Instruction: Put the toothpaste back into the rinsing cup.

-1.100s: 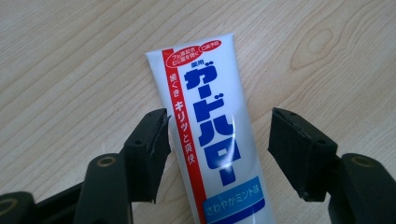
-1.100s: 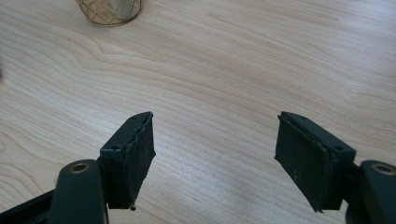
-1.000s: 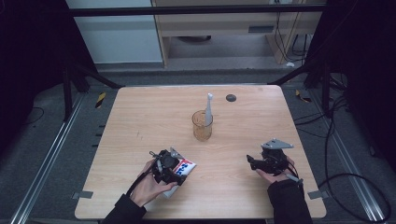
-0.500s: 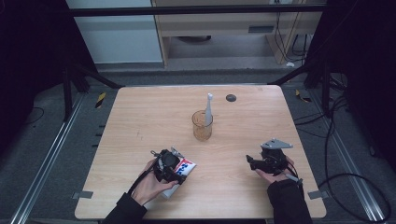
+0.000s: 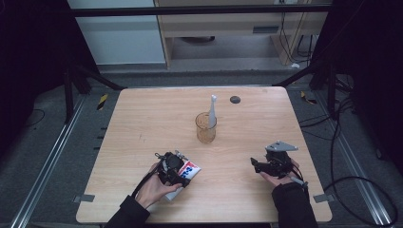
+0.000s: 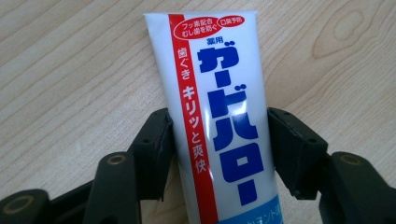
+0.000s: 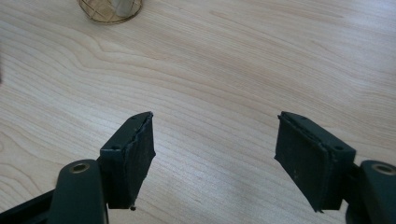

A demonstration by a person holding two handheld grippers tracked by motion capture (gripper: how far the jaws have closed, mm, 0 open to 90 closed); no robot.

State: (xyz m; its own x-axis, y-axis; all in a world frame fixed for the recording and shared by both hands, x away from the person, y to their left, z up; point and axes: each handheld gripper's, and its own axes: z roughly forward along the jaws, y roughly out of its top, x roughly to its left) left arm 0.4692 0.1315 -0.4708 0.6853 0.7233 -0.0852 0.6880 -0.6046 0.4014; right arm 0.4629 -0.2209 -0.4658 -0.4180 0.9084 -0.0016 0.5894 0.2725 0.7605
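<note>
Toothpaste tube (image 6: 224, 116) pinched flat between left gripper (image 5: 173, 170) jaws, near side of the cup (image 5: 206, 128), likely ready for lifting. Right gripper (image 7: 215, 154) jaws spread wide, empty, waiting.

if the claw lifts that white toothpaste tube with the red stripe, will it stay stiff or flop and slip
The white plastic toothpaste tube with a red stripe and blue lettering will probably give a little: its soft-looking body sits between the left claw pads. Its glossy skin suggests it could slide if held loosely. Lying flat on the pale wooden table, it seems unlikely to roll.
</note>
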